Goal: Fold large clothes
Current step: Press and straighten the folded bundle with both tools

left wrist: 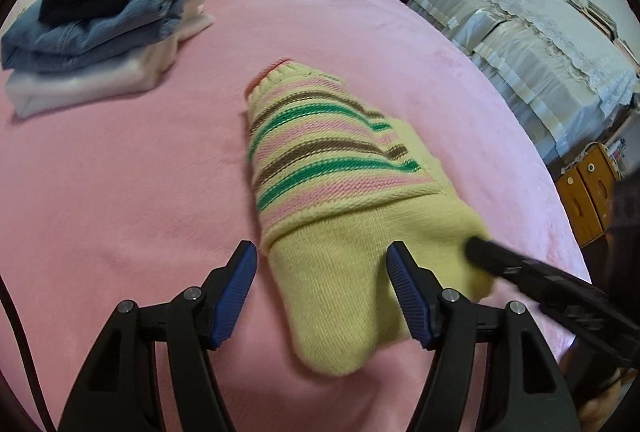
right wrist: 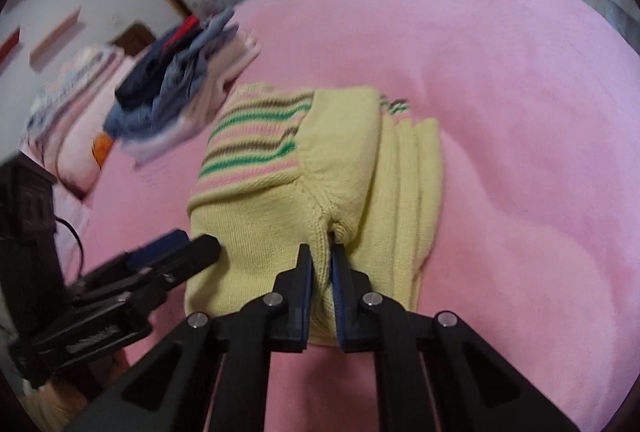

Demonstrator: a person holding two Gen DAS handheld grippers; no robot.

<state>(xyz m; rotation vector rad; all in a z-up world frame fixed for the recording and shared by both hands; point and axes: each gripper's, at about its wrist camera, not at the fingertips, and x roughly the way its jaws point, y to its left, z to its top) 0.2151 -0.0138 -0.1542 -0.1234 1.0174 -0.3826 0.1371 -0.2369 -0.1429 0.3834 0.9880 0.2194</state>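
Holding: my right claw (right wrist: 321,252) has its jaws pressed nearly together on a pucker of yellow knit at the near end of the sweater (left wrist: 332,199); the fabric bunches right at the tips.
Left claw: my left claw (left wrist: 322,264) is spread wide and grips nothing; the sweater's near end lies between and beneath its blue pads (left wrist: 240,288), apart from them as far as I can tell.
Sweater: folded into a long bundle on the pink bed (left wrist: 120,191), plain yellow end toward me, striped part and ribbed collar at the far end.
Long axis: it runs away from both claws, leaning up and to the left in the left wrist view.
Nearer hand: both sit at the near end; only the right has cloth.
Stack: folded clothes (left wrist: 100,19) lie well apart, at the far left.
Next, I judge: carry the near end along that axis toward the collar; one-sided pull could skew the bundle.
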